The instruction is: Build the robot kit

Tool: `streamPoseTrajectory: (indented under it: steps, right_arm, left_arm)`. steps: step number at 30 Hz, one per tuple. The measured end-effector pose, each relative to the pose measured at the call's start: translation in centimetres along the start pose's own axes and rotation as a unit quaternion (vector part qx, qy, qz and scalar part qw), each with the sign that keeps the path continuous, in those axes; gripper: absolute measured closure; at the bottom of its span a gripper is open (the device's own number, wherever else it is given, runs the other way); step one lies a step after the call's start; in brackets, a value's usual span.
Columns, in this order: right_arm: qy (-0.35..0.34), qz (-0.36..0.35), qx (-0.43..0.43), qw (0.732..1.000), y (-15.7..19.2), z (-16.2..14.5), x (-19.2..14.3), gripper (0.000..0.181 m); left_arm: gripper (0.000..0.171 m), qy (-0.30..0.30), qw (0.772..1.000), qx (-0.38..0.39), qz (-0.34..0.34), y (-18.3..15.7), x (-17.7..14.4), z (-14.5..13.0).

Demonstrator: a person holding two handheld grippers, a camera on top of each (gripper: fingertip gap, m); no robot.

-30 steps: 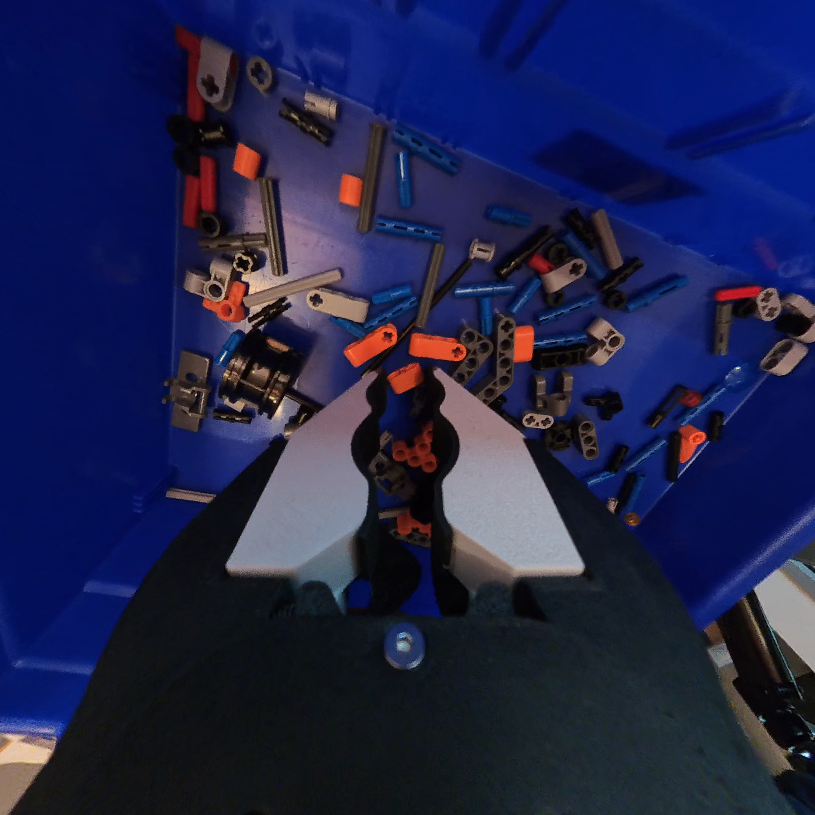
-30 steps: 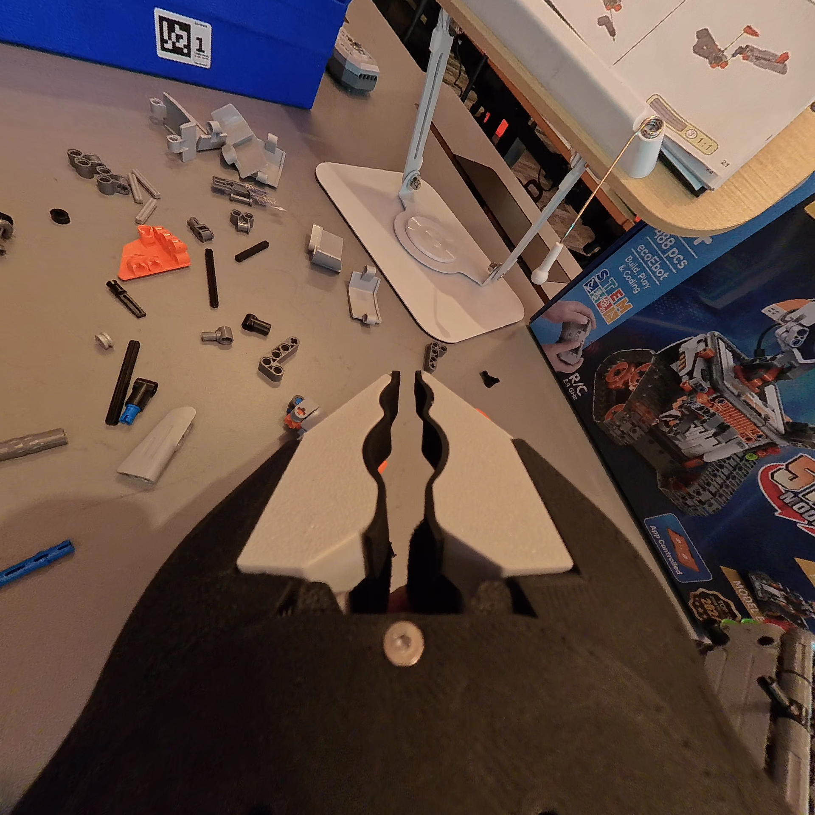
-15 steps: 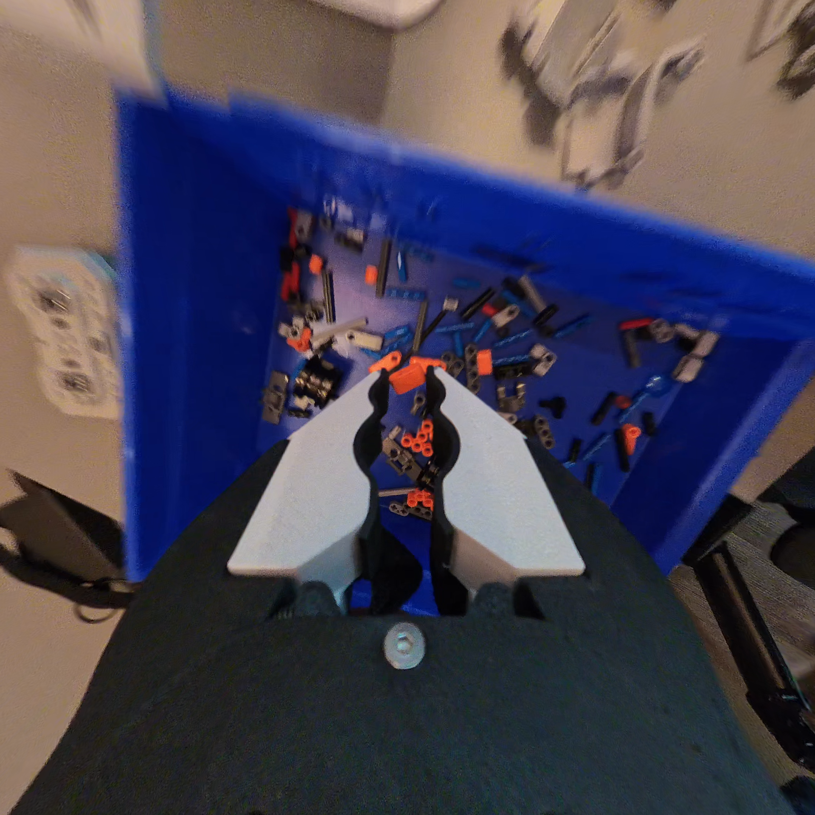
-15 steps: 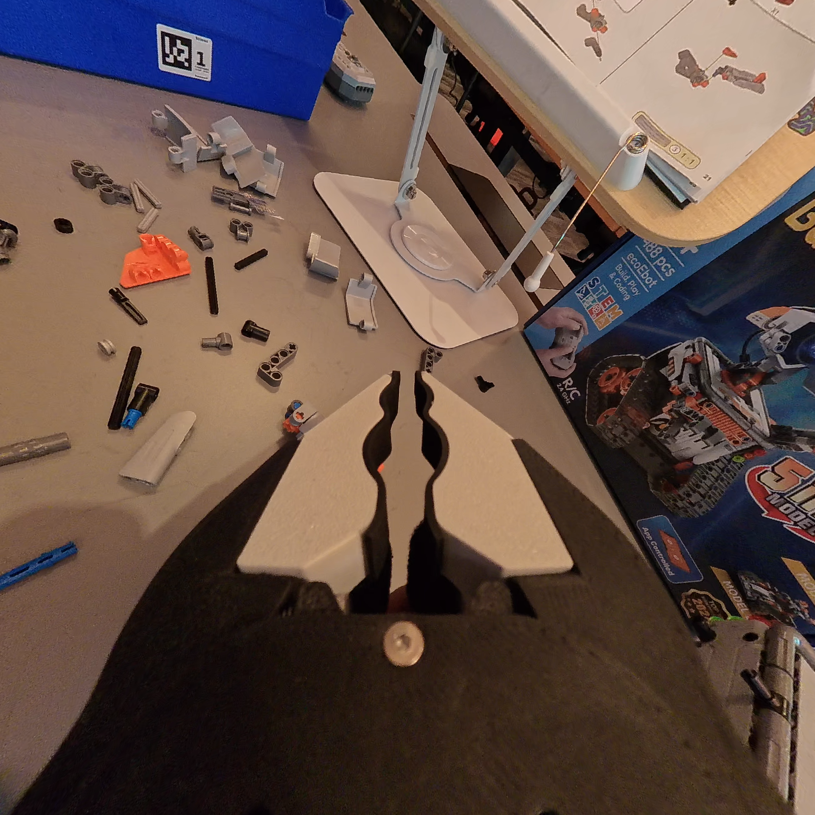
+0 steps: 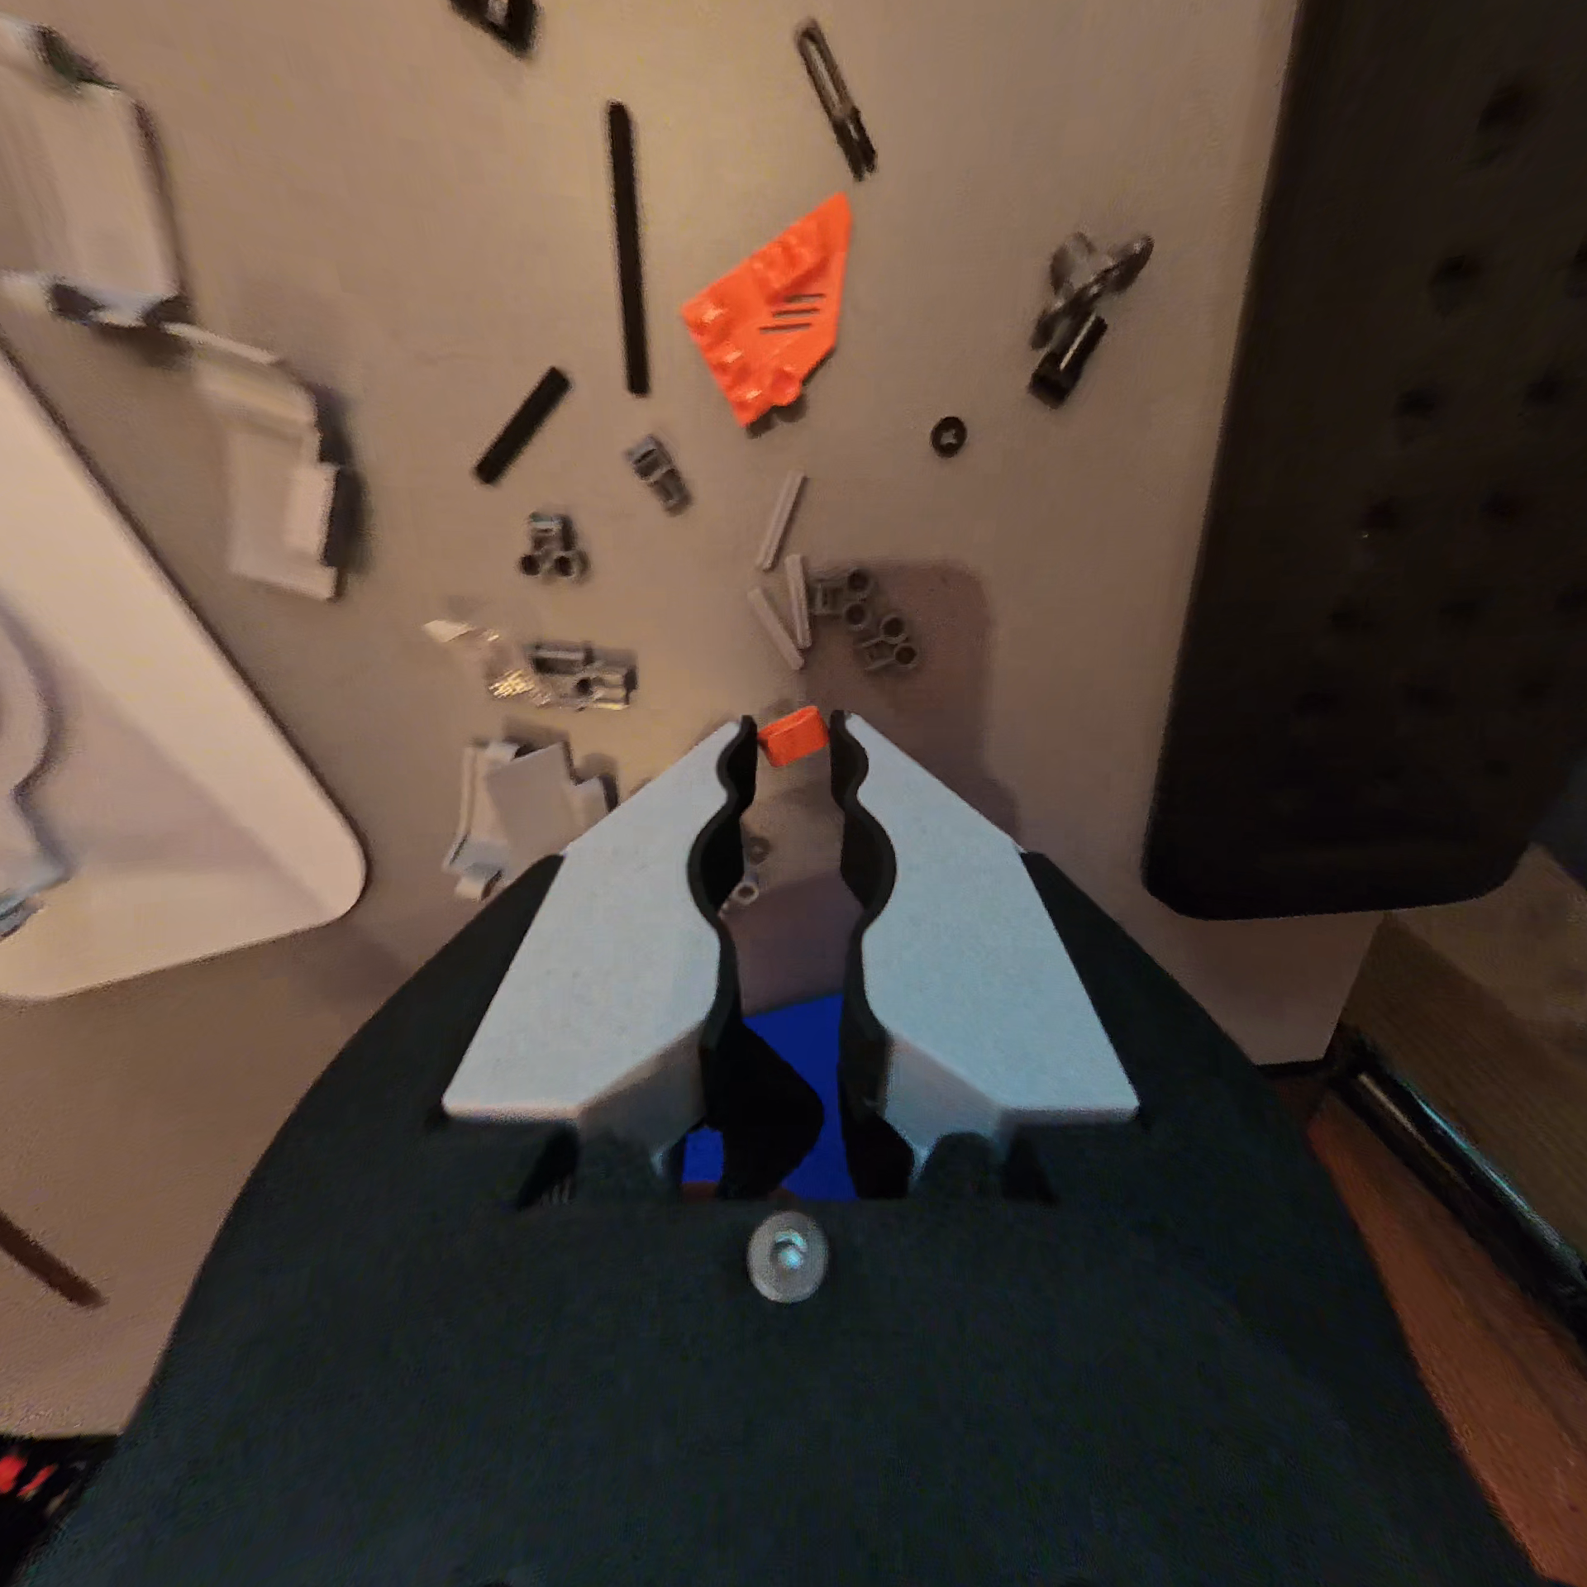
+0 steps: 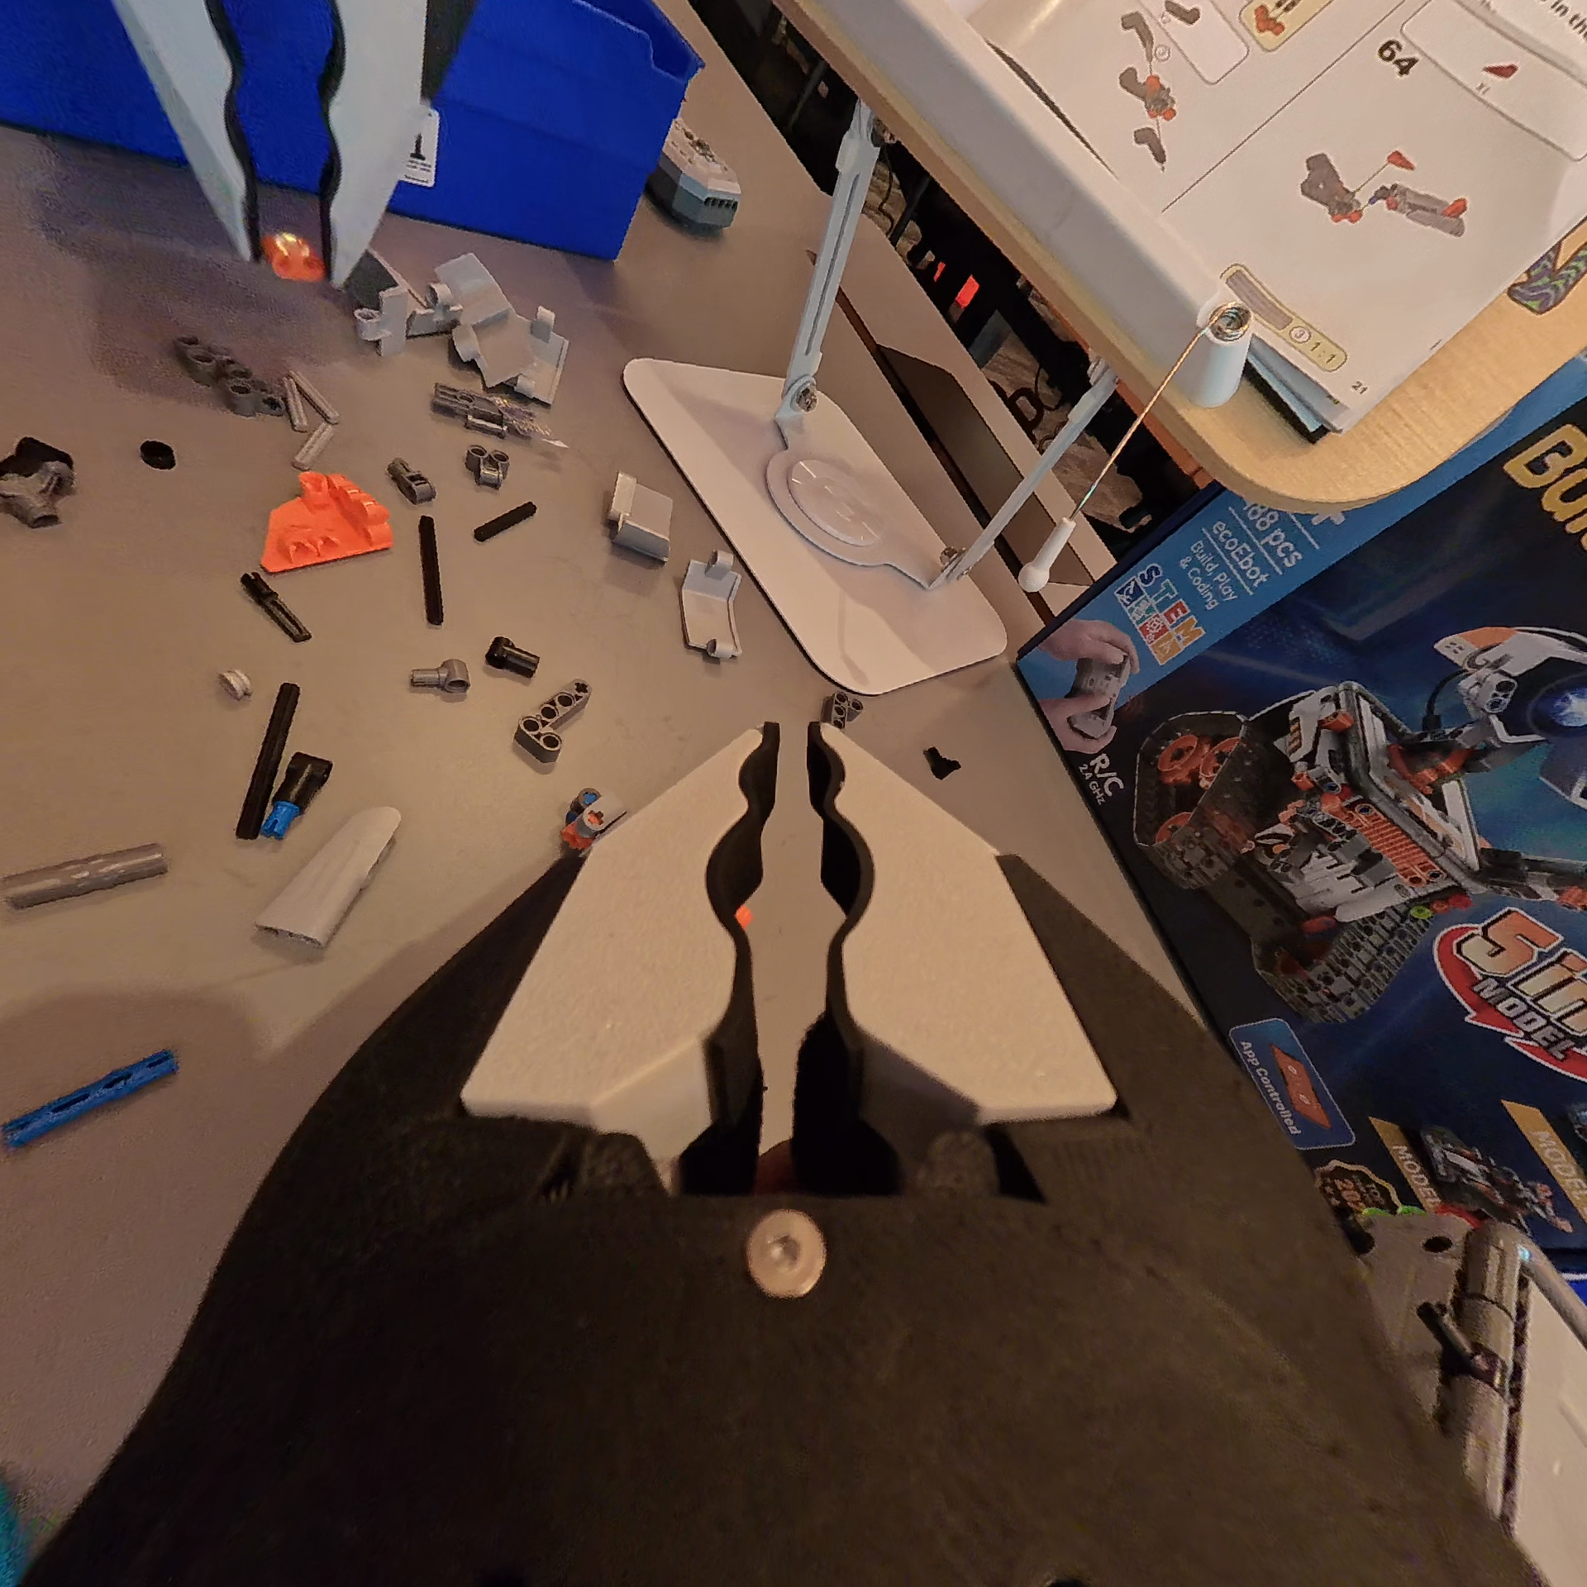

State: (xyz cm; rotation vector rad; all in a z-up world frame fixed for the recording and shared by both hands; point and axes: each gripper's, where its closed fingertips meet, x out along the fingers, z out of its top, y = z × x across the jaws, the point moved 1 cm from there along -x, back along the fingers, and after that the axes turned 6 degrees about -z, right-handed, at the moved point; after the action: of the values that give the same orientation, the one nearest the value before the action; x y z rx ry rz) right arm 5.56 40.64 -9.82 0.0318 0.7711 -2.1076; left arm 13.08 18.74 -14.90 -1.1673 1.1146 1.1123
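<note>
Now your left gripper [image 5: 794, 737] is out of the blue bin [image 6: 550, 129] it was reaching into a second ago and hangs over the grey table [image 5: 1013, 532], its jaws clenched on a small orange piece [image 5: 793, 738] pinched right at the fingertips. The piece came up with it; it is clear of the surface, above the spot between a cluster of grey connectors [image 5: 863, 614] and a pale grey panel [image 5: 524, 799]. Farther out lie the orange wedge plate [image 5: 777, 313] and a long black axle [image 5: 627, 249]. From your other camera the same gripper shows at the top left, fingers pointing down just in front of the bin, the orange bit glowing between the tips.

Your right gripper [image 6: 792, 740] has barely shifted. Its jaws stand nearly together with a thin gap, and I see nothing held at the tips; a speck of orange shows deeper in the gap, but I cannot tell what it is. It hovers low over the table beside the white stand base [image 6: 824, 550] and the printed toy box [image 6: 1340, 773], with a dark grey bent beam [image 6: 552, 720] nearby.
</note>
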Motion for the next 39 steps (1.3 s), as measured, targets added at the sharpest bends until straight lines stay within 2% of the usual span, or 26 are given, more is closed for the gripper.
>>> streamPoseTrajectory:
  steps: [5,7,10,14,18,20,22,23,25,29,33,36,39]
  right_arm:
    - [-0.001,0.005,0.001,1.000,0.2,0.0,0.0,0.176]
    - [0.001,0.006,0.001,1.000,0.2,-0.1,0.1,0.176]
    - [0.003,0.004,0.002,1.000,0.1,-0.2,0.1,0.176]
    - [0.003,0.001,0.002,1.000,0.0,-0.2,0.1,0.176]
    - [-0.001,-0.001,0.003,1.000,-0.2,-0.1,-0.1,0.176]
    - [-0.001,0.000,0.003,1.000,-0.1,0.0,-0.1,0.176]
    - [0.000,0.001,0.002,1.000,0.0,-0.1,0.0,0.176]
    - [0.001,0.001,0.002,1.000,0.0,-0.1,0.1,0.176]
    - [0.003,0.002,0.003,1.000,0.1,-0.2,0.2,0.176]
    - [0.006,0.002,0.004,1.000,0.1,-0.4,0.4,0.176]
    - [0.011,0.003,0.005,1.000,0.1,-0.7,0.5,0.176]
    - [0.013,0.004,0.006,1.000,0.1,-0.8,0.6,0.176]
    - [0.016,0.004,0.006,1.000,0.1,-1.0,0.7,0.176]
  left_arm:
    - [0.155,0.031,0.999,0.011,-0.030,-0.7,3.1,-0.5]
    - [0.150,0.022,0.999,0.010,-0.021,-0.5,3.4,-0.1]
    - [0.141,-0.007,1.000,0.003,-0.002,0.1,2.3,0.4]
    - [0.142,-0.055,0.997,-0.013,0.050,0.8,-2.2,-0.2]
    - [0.147,-0.078,0.987,-0.071,0.123,1.8,-8.2,-4.9]
    - [0.148,-0.081,0.979,-0.117,0.146,2.0,-10.3,-8.5]
    - [0.150,-0.071,0.974,-0.154,0.149,1.7,-11.1,-12.4]
    - [0.151,-0.051,0.970,-0.175,0.161,1.9,-11.1,-14.7]
    - [0.153,-0.031,0.969,-0.204,0.138,1.4,-9.7,-17.9]
    - [0.152,0.000,0.966,-0.235,0.102,1.5,-6.0,-21.8]
    - [0.152,-0.036,0.974,-0.212,0.069,1.2,-3.4,-20.8]
    - [0.152,-0.071,0.974,-0.200,0.076,2.0,-1.9,-19.0]
    - [0.153,-0.074,0.971,-0.210,0.081,2.7,-0.6,-18.4]
